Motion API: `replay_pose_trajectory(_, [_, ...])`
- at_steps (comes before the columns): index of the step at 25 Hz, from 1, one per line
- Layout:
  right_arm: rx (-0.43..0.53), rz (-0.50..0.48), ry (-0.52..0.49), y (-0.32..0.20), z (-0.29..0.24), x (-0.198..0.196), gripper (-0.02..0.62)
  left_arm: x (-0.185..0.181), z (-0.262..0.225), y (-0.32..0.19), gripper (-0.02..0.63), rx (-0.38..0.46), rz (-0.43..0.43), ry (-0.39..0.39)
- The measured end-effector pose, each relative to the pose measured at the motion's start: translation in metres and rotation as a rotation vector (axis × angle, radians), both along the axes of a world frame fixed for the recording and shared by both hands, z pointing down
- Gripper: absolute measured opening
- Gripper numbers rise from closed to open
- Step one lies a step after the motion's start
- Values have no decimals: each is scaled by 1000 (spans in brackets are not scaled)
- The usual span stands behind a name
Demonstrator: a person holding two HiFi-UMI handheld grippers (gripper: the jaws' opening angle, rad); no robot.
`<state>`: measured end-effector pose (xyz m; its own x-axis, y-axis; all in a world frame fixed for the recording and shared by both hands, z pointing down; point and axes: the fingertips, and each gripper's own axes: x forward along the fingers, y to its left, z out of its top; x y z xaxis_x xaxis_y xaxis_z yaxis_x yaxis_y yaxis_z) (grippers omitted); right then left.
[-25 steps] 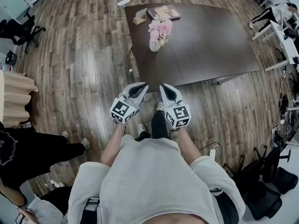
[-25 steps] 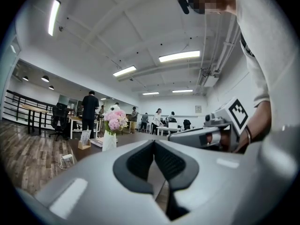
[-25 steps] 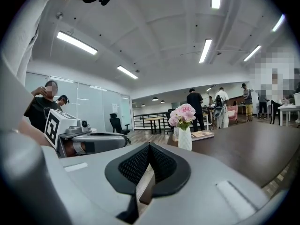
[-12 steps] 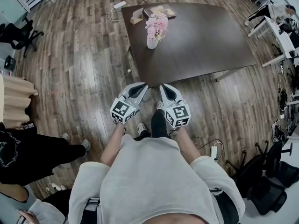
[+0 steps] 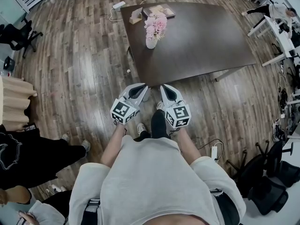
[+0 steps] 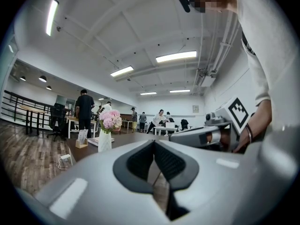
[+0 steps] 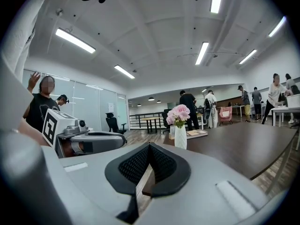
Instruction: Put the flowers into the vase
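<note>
The flowers [image 5: 156, 25], a bunch of pink blooms, stand upright in the white vase [image 5: 151, 43], so the job looks done. The vase sits on the dark table [image 5: 201, 36] towards its far left part, with a book [image 5: 159, 11] and a small card stand [image 5: 137, 17] just behind it. Well back from the table, the person holds the left gripper [image 5: 140, 88] and the right gripper [image 5: 167, 89] side by side before the body, both with jaws fully closed and nothing between them. The main risk I see is the vase itself: it is slim with a heavy head of blooms, so a knock to the table or a closed jaw brushing the flowers could tip it. A power strip [image 5: 118, 4] and its cable on the floor by the table could trip someone into it.
</note>
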<state>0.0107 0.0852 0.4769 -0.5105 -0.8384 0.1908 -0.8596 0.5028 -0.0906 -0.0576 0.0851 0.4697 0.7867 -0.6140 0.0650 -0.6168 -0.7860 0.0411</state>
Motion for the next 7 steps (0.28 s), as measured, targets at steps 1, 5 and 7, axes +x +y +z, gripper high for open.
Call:
replay_pose_trajectory(1, [0, -1, 0, 0, 1, 0, -5, 0, 1, 0, 11, -1, 0, -1])
replay_pose_trajectory(5, [-2, -3, 1, -1, 1, 2, -4, 3, 2, -2, 11, -4, 1, -1])
replay_pose_trajectory(7, [-2, -5, 2, -1, 1, 2, -5, 4, 2, -3, 11, -4, 2, -1])
